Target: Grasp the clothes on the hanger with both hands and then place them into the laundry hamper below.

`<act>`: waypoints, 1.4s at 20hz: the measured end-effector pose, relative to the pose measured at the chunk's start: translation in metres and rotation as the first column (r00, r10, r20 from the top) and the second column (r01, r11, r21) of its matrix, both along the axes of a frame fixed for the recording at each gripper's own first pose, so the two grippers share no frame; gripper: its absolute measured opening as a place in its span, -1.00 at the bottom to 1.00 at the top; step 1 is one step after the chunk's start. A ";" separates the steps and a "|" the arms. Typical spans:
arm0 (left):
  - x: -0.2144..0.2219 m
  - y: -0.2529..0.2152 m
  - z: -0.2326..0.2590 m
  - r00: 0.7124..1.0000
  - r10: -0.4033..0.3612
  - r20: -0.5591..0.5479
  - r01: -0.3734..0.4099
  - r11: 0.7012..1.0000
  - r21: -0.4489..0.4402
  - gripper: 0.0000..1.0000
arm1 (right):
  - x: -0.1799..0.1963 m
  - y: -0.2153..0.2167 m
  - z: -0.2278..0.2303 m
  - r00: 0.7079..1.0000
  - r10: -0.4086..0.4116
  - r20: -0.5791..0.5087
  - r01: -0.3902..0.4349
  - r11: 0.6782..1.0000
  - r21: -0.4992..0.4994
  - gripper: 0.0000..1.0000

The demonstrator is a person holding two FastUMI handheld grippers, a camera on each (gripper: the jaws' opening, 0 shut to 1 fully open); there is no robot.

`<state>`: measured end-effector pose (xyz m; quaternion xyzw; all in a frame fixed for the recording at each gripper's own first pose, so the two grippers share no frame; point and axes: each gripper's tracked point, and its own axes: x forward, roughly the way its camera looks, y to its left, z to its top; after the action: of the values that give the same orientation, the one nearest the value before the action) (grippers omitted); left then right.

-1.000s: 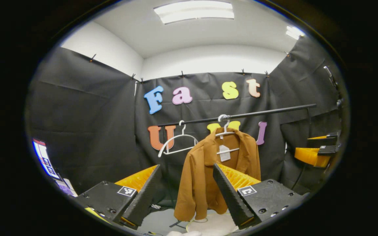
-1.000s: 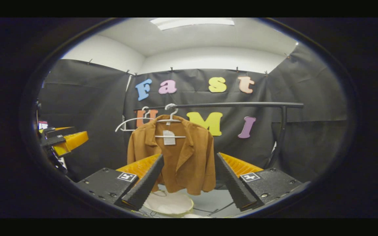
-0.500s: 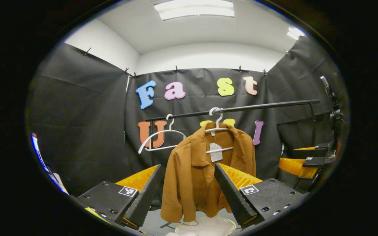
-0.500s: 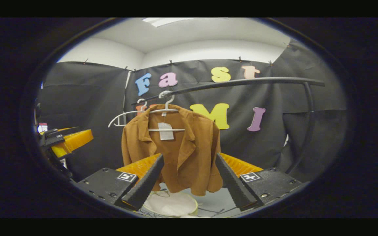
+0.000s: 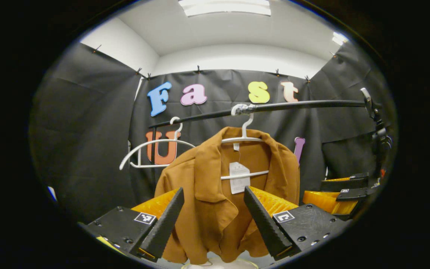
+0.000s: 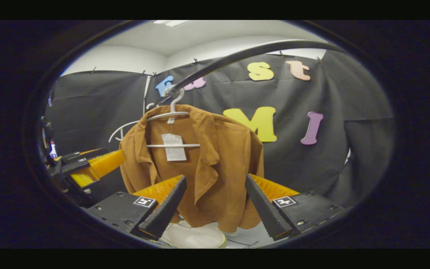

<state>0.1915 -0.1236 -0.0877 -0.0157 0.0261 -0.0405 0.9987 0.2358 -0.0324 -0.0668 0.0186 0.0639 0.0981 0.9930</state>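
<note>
Left gripper view, L to R: empty white hanger (image 5: pixel 151 149) hooked on black rail (image 5: pixel 274 106), hanging at left end. Just R of it, brown jacket (image 5: pixel 215 194) on its own white hanger (image 5: pixel 243 140), hook over the rail; paper tag (image 5: pixel 239 177) dangles at the collar opening. Left gripper (image 5: pixel 213 220) at bottom, fingers apart, nothing between them touching; jacket front sits beyond the gap, not gripped. Sliver of white hamper (image 5: pixel 218 264) rim under the jacket hem at bottom edge. Far R: right gripper (image 5: pixel 340 190) seen side-on, near jacket's sleeve side; contact can't tell.

Right gripper view, L to R: left gripper (image 6: pixel 88 168) at far left, beside jacket's (image 6: pixel 207 164) sleeve; touching or not – can't tell. Empty hanger (image 6: pixel 125 129) partly hidden behind jacket. Jacket hangs on hanger (image 6: pixel 170 114) from rail (image 6: pixel 237 56), tag (image 6: pixel 174 147) at chest. Right gripper (image 6: pixel 215 211) at bottom, fingers spread apart, jacket's lower front seen through the gap, not clamped. Hamper (image 6: pixel 196 237), white, round, on floor directly below jacket hem.
</note>
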 end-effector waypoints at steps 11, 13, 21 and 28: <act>0.073 0.017 -0.032 0.989 0.142 -0.052 -0.137 0.987 0.081 0.96 | 0.091 0.039 0.004 0.990 0.140 0.030 -0.140 0.990 -0.027 0.92; 0.076 0.022 -0.034 0.986 0.160 -0.053 -0.156 0.984 0.087 0.94 | 0.100 0.044 0.002 0.989 0.144 0.030 -0.143 0.989 -0.037 0.83; 0.079 0.035 -0.044 0.979 0.192 -0.074 -0.181 0.975 0.126 0.23 | 0.122 0.044 -0.004 0.989 0.144 0.026 -0.143 0.989 -0.047 -0.02; 0.087 0.035 -0.067 0.967 0.192 -0.170 -0.179 0.980 0.087 -0.34 | 0.128 0.044 -0.013 0.959 0.280 -0.037 -0.278 0.960 0.040 -0.78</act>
<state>0.2789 -0.0881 -0.1542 0.0140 0.1147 0.0557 0.9917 0.3635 0.0112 -0.0801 0.0286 0.0852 0.2376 0.9672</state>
